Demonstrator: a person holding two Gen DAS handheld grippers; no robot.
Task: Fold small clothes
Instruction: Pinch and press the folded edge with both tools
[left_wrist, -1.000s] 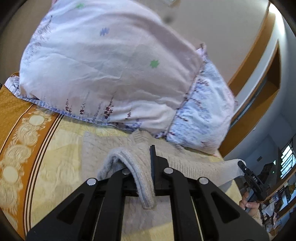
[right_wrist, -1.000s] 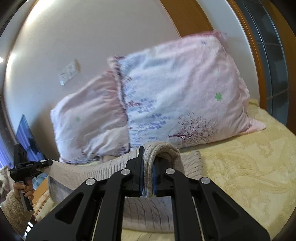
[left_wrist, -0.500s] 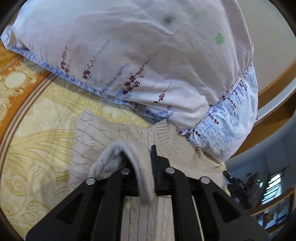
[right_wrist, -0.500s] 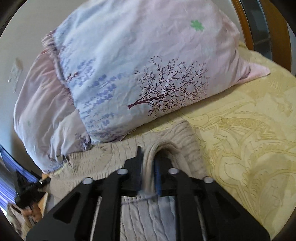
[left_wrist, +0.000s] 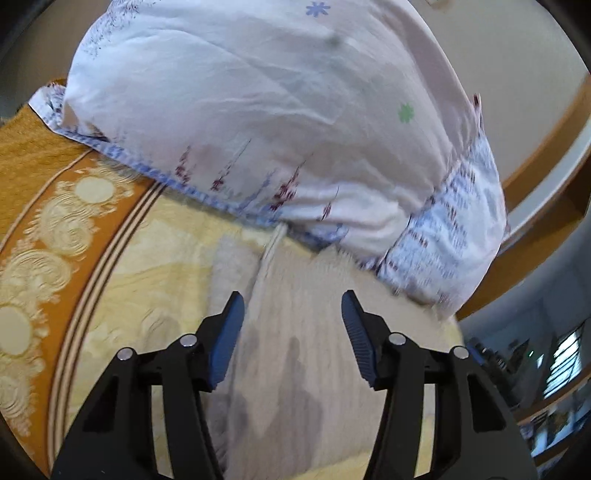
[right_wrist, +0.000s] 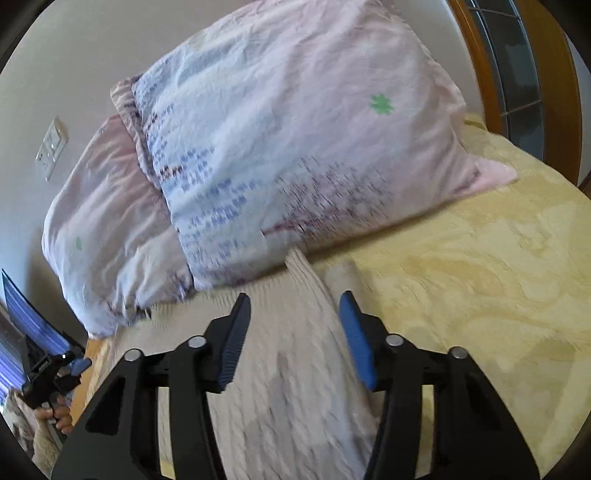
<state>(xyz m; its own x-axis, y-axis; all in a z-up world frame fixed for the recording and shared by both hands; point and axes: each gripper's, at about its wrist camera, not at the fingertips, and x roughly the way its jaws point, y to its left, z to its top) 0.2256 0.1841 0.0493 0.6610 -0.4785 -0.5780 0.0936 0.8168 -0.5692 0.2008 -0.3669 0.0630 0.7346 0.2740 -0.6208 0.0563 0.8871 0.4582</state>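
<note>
Yellow bedspread (right_wrist: 480, 277), pillows (right_wrist: 295, 129) behind. Left gripper (left_wrist: 292, 314) and right gripper (right_wrist: 295, 314) have just opened, releasing the knit sweater (right_wrist: 295, 369); fold laid down.

The beige cable-knit sweater (left_wrist: 295, 350) lies flat on the yellow patterned bedspread (right_wrist: 480, 280), beneath and ahead of both grippers' fingers. Beyond the fingertips, two pale floral-print pillows (right_wrist: 295, 147) lean side by side, their lower edges meeting the sweater's far edge.
</note>
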